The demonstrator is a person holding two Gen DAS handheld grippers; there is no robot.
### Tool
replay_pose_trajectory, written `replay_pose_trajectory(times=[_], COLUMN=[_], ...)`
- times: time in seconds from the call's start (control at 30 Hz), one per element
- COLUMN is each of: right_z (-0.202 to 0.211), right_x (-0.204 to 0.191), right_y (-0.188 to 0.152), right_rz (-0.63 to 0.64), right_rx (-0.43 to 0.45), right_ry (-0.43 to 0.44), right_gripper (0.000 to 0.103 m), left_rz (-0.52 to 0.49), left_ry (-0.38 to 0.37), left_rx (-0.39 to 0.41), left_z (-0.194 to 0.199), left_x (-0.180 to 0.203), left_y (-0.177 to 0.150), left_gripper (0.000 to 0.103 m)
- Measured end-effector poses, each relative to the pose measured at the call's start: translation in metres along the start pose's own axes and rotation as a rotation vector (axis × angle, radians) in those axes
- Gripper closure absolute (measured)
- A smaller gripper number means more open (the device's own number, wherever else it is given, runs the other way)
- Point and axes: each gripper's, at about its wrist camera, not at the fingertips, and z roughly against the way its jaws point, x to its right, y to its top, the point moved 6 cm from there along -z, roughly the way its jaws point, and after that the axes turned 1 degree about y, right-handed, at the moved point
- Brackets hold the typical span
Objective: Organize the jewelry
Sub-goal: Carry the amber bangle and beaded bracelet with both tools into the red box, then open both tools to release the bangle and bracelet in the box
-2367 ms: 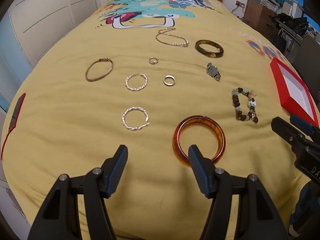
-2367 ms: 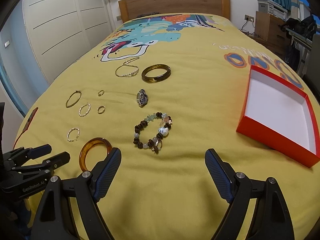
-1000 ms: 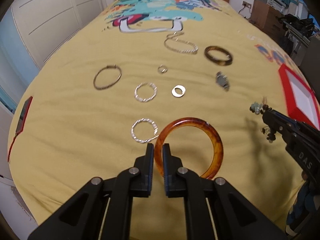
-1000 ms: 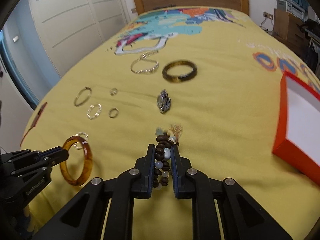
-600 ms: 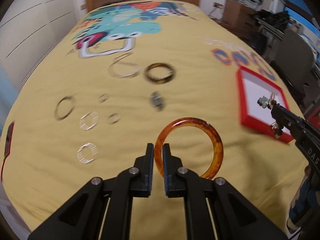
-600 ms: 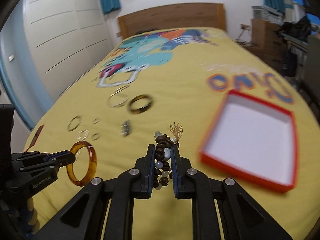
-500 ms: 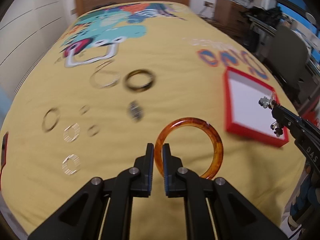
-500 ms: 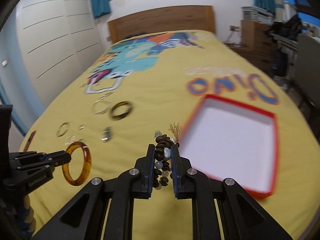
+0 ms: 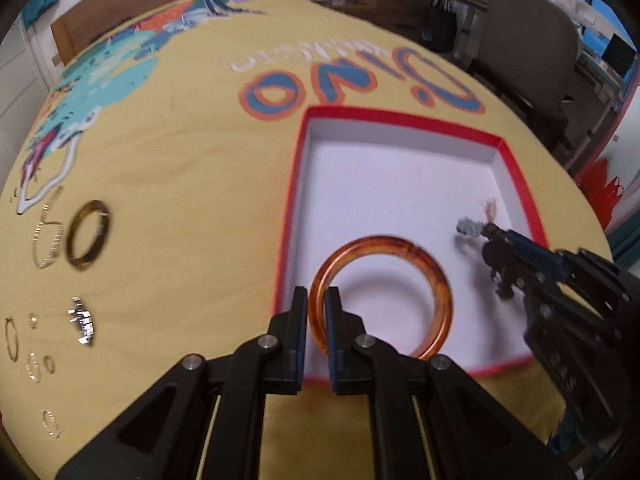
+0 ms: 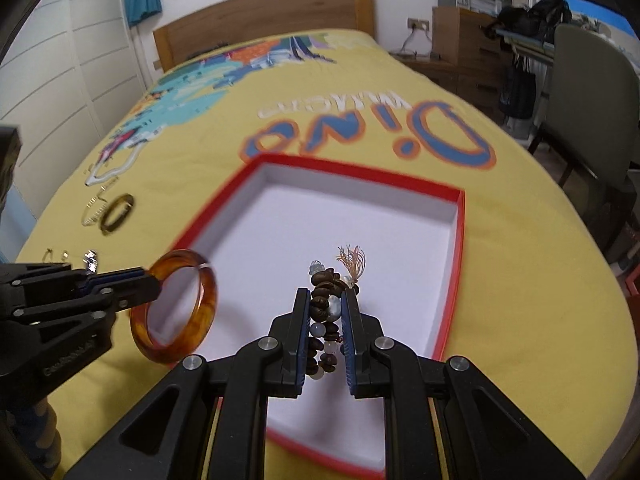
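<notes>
Amber bangle (image 9: 382, 292) is pinched by its rim in the left tool (image 9: 317, 322), jaws nearly together on it, ring standing on edge and hanging over the near left part of the red box (image 9: 516, 168). In the right wrist view the same bangle (image 10: 176, 306) sits above the box's left wall, off the floor of the box (image 10: 456, 248). Right tool (image 10: 325, 330) is clamped narrow on the bead bracelet (image 10: 326, 300) — dark brown beads plus a few pale ones, a small tassel sticking up at the far end. The bracelet is held over the white inside of the box, toward its near right side; from the left wrist view the right tool (image 9: 494, 256) shows over the box's right half with the bracelet (image 9: 470, 228) poking out of the tip. Box lies open on the yellow bed (image 9: 180, 152), printed bedspread. Rest of the jewelry lies on the bed, left of the box and well apart from it — a dark bangle (image 9: 88, 240), a chain (image 9: 48, 236) beside it, a small silver piece (image 9: 82, 324), several thin rings (image 9: 32, 360) nearer the edge. All blurred, so no finer detail.
</notes>
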Motion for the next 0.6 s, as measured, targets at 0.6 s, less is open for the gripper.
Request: replay_pose_trajectory(times=[0.6], right_z=[-0.035], right_x=[0.006], right_y=[0.002], right_rz=[0.135], right_rx=[-0.003], right_ry=[0.018], right_gripper=[0.074], left_rz=[0.186], left_ry=[0.091], left_rx=[-0.142], left_z=[-0.021], left_x=[-0.01], left_y=[-0.038], left_gripper=[0.092])
